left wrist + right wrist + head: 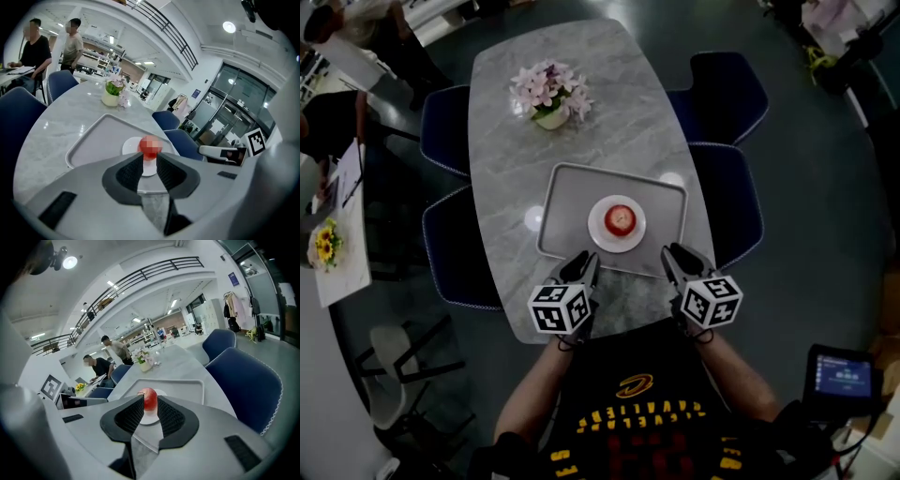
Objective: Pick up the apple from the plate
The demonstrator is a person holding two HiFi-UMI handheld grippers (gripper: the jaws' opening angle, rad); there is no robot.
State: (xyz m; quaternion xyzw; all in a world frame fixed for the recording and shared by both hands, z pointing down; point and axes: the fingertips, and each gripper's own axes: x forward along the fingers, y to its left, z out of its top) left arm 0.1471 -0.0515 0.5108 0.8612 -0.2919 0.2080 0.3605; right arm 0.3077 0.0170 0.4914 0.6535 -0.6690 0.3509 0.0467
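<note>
A red apple (621, 219) sits on a small white plate (600, 232) in the middle of a grey tray (567, 202) on the marble table (581, 141). My left gripper (584, 263) hovers at the tray's near edge, left of the plate. My right gripper (673, 257) hovers at the near edge, right of the plate. Both stand slightly open with nothing between the jaws. In the left gripper view the apple (150, 146) shows just beyond the gripper (149, 167). In the right gripper view the apple (149, 398) likewise lies ahead of the gripper (150, 413).
A pot of pink flowers (549, 94) stands at the far end of the table. Blue chairs (727, 94) (450, 248) line both long sides. People sit and stand at another table (342, 216) to the left. A screen device (842, 375) is at the lower right.
</note>
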